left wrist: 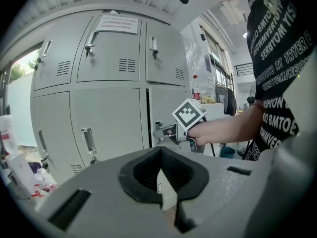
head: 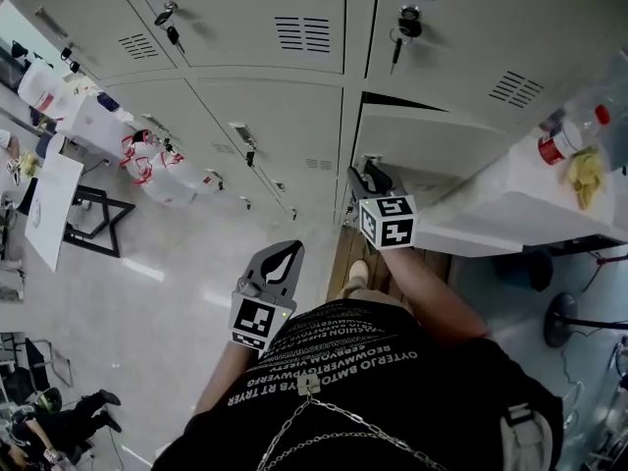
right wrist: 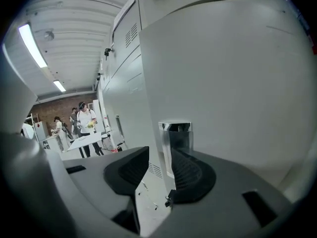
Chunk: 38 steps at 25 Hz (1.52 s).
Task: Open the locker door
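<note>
1. The locker door [head: 442,140] was in the lower row, straight in front of the person, and already stood slightly ajar; a dark gap showed along its top and down its free edge, beside the neighbouring door [left wrist: 106,128].
2. The right gripper [right wrist: 157,163] had its jaws apart astride that free edge, level with the chrome handle [right wrist: 176,135]; one pad lay close to the handle side and the other stood clear of the metal, so nothing was clamped yet.
3. The left gripper [head: 287,255] hung near the person's waist, well back from the lockers; its jaws were together and empty.
4. The risks, as I judged them: a pull begun before the pads bit would likely slide them off the thin, smooth edge; a straight pull, rather than one following the hinge arc, might twist the jaws off; swung wide, the door could meet the white table [head: 510,214] at the right.
5. The door's long axis ran upright; its face pointed out toward the person, with the handle edge at the left and the hinge side apparently at the right.
</note>
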Motion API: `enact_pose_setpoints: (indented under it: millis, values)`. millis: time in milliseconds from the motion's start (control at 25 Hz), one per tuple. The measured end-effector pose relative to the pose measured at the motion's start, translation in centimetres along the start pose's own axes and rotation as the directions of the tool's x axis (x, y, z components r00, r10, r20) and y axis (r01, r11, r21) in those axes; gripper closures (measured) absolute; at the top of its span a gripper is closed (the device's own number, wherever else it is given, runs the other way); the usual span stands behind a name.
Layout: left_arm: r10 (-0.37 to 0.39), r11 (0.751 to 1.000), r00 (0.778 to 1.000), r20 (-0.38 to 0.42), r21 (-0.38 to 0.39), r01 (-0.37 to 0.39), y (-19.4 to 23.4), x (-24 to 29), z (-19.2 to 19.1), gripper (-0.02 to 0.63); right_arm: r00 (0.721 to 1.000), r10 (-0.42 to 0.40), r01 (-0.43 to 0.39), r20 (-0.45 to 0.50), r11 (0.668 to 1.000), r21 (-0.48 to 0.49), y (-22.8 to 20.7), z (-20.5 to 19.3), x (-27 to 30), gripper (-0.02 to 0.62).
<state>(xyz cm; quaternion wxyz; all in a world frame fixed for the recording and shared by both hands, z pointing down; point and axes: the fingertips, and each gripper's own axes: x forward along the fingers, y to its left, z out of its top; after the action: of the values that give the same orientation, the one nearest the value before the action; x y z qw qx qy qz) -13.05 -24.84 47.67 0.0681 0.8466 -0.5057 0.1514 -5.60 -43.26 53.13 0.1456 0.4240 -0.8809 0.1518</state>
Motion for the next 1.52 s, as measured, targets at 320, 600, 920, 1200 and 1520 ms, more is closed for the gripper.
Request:
enact_pose_setpoints:
  millis: [320, 600, 920, 1200, 1520]
  values:
    - [-0.041, 0.999, 0.999, 0.002, 0.005, 0.041, -1.4, -2.1, -1.0, 0.607, 1.000, -0.022, 0.022, -0.018, 1.000, -0.013, 1.7, -2.1, -3.9, 0.456]
    - [-0.094, 0.995, 0.996, 0.010, 0.027, 0.093, -3.0, -3.6, -1.4, 0.607, 0.998, -0.065, 0.065, -0.025, 0.998, 0.000, 2.1, -3.2, -6.5, 0.465]
    - [-0.143, 0.989, 0.990, 0.015, 0.040, 0.143, -4.8, -5.7, -2.3, 0.607, 0.996, -0.089, 0.089, -0.028, 0.996, -0.021, 2.2, -4.2, -8.8, 0.485]
    - [-0.178, 0.984, 0.984, 0.031, 0.030, 0.177, -5.8, -7.8, -3.3, 0.607, 0.997, -0.073, 0.072, -0.033, 0.997, -0.015, 2.3, -5.2, -11.1, 0.483]
    - [-0.230, 0.973, 0.972, 0.052, 0.018, 0.229, -6.9, -8.9, -4.1, 0.607, 0.999, -0.007, 0.006, -0.037, 1.000, -0.028, 2.3, -5.9, -12.8, 0.482]
